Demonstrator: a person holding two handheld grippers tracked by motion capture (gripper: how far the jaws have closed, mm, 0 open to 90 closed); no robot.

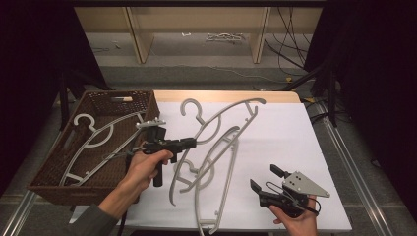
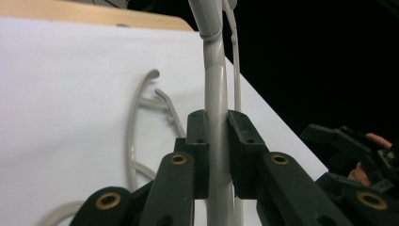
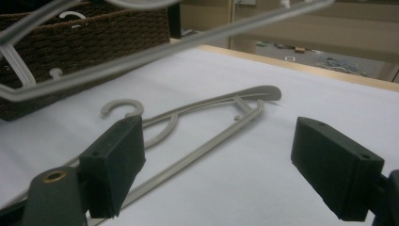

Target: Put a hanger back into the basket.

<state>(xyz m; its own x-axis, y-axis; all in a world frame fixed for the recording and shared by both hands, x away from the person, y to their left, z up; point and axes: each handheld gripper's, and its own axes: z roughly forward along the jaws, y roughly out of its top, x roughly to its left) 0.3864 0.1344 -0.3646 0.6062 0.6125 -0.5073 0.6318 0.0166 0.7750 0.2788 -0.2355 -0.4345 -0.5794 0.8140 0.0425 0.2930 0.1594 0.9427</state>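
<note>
The grey plastic hanger [image 1: 216, 129] in hand is lifted off the white table cover [image 1: 290, 147], tilted, its hook [image 1: 189, 107] toward the far edge. The left gripper [image 1: 193, 142] holds it: in the left gripper view both black pads are pressed flat against the hanger's bar [image 2: 217, 141], which runs straight up between them. A 2nd hanger [image 1: 216, 182] lies flat on the cover just below; the lifted one seems to cross over it, though I cannot tell whether they touch. To the left sits the brown wicker basket [image 1: 105, 102], with at least 1 more hanger [image 1: 93, 140] inside. The right gripper [image 1: 265, 179] rests near the table's near edge, jaws spread wide and empty.

The risk, as I judge it: the smooth, narrow bar could swivel or slip between the pads, and the long trailing arm might snag the 2nd hanger or catch the basket rim on the way in.
</note>
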